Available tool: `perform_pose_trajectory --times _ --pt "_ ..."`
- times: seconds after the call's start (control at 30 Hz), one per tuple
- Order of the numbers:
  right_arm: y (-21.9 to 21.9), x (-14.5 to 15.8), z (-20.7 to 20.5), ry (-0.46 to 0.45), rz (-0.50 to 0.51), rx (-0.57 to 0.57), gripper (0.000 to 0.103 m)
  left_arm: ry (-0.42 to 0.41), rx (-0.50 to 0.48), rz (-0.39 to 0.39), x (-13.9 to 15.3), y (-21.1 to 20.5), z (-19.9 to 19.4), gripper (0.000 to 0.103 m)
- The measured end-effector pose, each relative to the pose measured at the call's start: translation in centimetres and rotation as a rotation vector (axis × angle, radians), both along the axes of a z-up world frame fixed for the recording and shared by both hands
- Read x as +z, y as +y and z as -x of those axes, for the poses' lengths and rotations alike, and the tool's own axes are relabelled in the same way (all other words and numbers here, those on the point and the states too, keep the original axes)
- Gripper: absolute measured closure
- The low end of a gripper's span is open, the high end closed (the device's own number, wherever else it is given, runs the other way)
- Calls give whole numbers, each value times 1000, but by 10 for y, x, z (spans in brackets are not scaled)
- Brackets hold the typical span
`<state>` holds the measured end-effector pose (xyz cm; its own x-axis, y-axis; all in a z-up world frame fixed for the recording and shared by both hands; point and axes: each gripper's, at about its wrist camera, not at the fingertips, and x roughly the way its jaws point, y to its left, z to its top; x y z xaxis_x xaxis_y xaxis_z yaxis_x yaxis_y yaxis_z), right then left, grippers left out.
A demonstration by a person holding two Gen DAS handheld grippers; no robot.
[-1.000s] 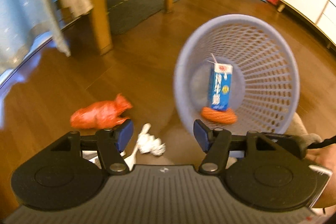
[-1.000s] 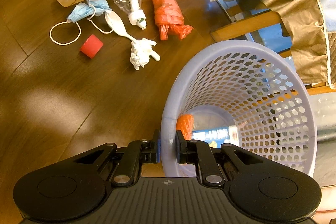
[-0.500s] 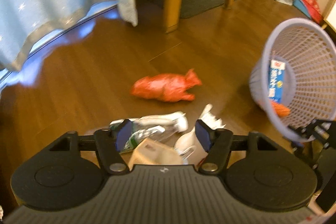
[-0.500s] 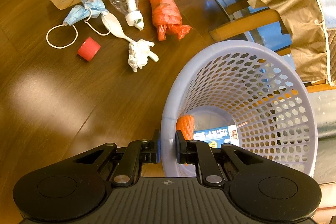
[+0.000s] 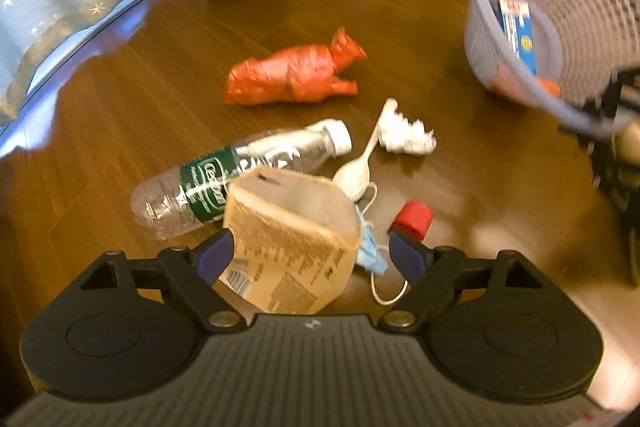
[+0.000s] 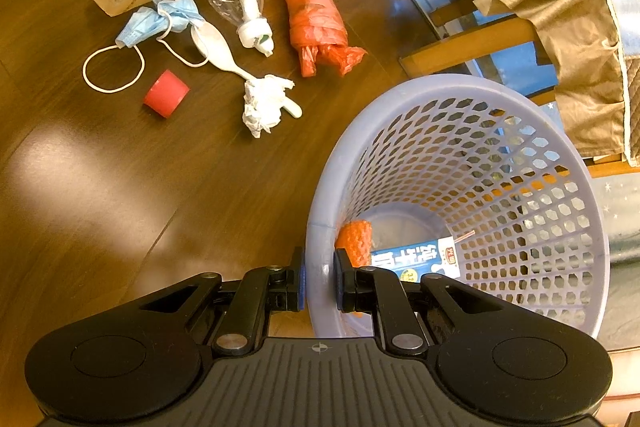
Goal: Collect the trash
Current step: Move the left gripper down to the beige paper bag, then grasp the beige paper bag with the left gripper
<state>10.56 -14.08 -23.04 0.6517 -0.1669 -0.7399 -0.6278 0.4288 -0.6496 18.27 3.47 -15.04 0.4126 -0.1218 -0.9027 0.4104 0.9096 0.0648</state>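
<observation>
- Wooden floor (image 6: 120,187): carries all loose trash, grouped to the left of the basket in the right wrist view.
- Basket (image 6: 520,131): lavender, perforated. It contains a blue milk carton (image 6: 412,257) and an orange item (image 6: 354,237).
- Right gripper (image 6: 320,285): clamped on the basket's near rim, one pad outside the wall and one inside.
- Left gripper (image 5: 308,253): jaws have just been opening and stand wide. The brown paper bag (image 5: 292,243) lies between the pads; a clear gap shows at the right pad, contact at the left pad cannot be determined.
- Plastic bottle (image 5: 224,175): on its side, just behind the bag.
- Orange plastic bag (image 5: 296,73): beyond the bottle.
- Small items: blue face mask (image 6: 160,21), white spoon (image 6: 224,55), crumpled tissue (image 6: 264,103), red cap (image 6: 166,93).
</observation>
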Motion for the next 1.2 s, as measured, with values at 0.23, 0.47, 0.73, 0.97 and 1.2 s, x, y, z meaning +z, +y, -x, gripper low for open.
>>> perform_pose_trajectory --times 0.23,0.47,0.73,0.97,1.2 --pt "-2 0 -2 -1 -1 -3 93 -31 -40 -112 -35 -12 21 23" --pt "-4 -1 -3 -3 -3 -7 93 -40 -36 -160 -55 -19 21 42" --pt "-3 -1 -3 -2 -2 -7 93 -45 -16 -206 -63 -20 23 78" --pt "-5 -2 -5 -2 0 -9 93 -47 -11 -232 -59 -16 27 98" --pt "-4 -2 -6 -1 1 -9 93 -62 14 -223 -45 -11 28 103"
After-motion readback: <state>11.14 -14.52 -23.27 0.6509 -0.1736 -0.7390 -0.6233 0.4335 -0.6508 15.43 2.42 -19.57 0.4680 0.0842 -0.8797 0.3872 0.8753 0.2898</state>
